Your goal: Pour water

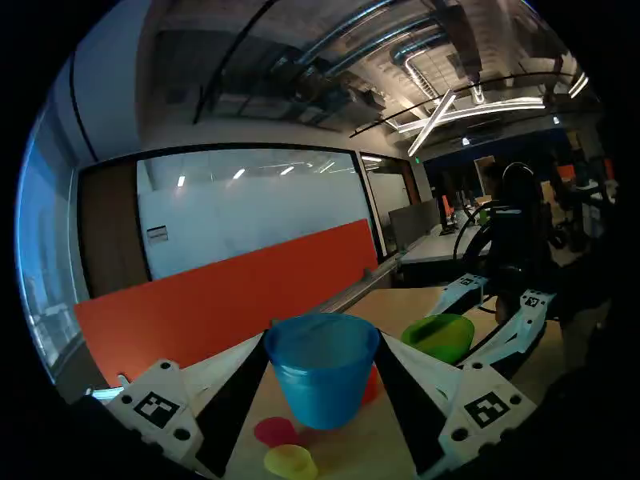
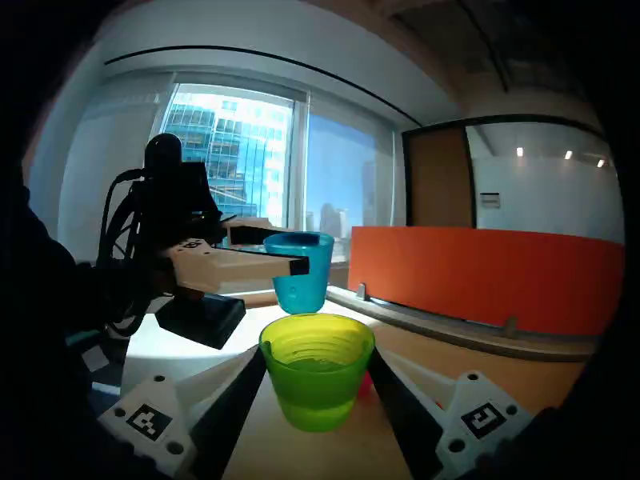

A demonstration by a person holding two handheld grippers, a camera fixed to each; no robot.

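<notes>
The left tongs (image 1: 322, 360) pinch the blue cup (image 1: 322, 388) by its sides. The right tongs (image 2: 318, 376) pinch the green cup (image 2: 318, 352) the same way. Both cups are held up over the surface (image 2: 256, 448), near each other but not touching. The green cup looks like it has a little water in it. I cannot see into the blue one. The cups look like thin, light plastic, smooth and a bit bendy. So hold the middle of the wall firmly, not too hard, and tip slowly.
</notes>
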